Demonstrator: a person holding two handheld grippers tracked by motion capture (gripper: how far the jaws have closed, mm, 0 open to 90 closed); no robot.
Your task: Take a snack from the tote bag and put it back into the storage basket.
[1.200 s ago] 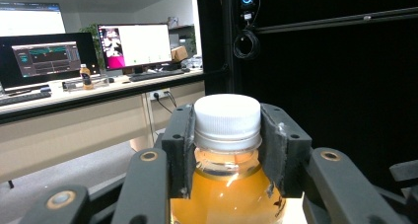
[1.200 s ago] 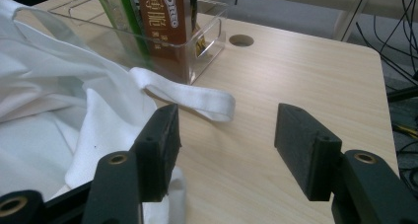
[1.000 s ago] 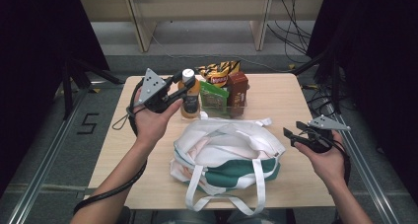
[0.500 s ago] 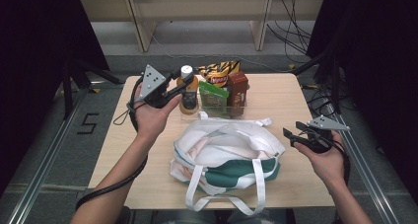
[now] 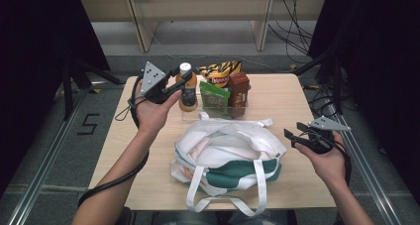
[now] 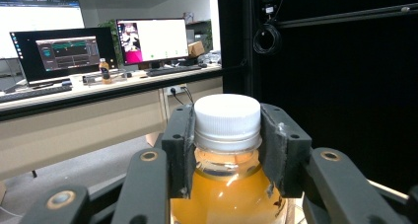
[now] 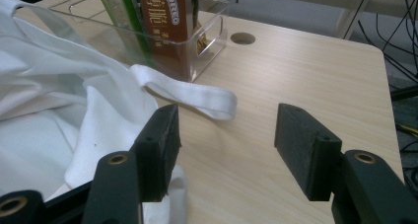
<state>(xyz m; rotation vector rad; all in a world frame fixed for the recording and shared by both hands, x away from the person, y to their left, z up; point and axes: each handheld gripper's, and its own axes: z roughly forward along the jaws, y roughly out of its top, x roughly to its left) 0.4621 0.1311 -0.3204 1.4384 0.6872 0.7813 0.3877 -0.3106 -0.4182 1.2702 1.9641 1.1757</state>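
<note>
My left gripper pinches the orange juice bottle at its neck, just at the clear bin, not yet bagged; right gripper gapes empty beside the open tote bag.

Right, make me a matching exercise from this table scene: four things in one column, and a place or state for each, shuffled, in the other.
Things:
1. juice bottle
2. tote bag
3. right gripper
4. brown box

Places or states:
A. jaws open over bare table, beside the bag
B. lying in the middle of the table, white and green
C. gripped at the neck by the left gripper
D. standing in the clear bin at the back

Pairs: 1-C, 2-B, 3-A, 4-D
</note>
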